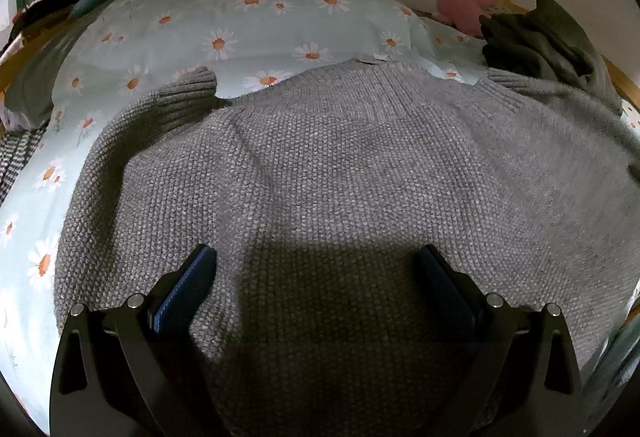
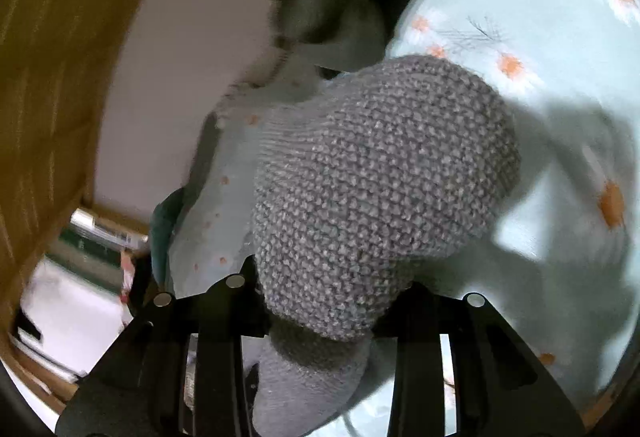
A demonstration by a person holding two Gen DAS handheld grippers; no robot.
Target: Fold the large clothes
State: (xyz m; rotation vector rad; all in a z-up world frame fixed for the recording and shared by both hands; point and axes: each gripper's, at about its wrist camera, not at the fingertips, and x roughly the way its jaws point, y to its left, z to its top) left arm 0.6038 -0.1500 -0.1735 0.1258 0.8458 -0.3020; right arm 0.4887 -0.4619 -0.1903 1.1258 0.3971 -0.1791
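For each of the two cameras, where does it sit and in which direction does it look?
Left wrist: sits on the left gripper, low over the grey sweater, facing across the daisy bedding toward the wall; both fingers show, spread apart.
Right wrist: sits on the right gripper, facing a lifted fold of the sweater clamped between its fingers; bedding behind.
Shared: sweater and bedding.

Grey knit sweater (image 1: 340,173), chunky textured stitch, ribbed cuffs and hem, spread flat on daisy-print bedding, one sleeve folded in, one bunched part (image 2: 380,189) raised
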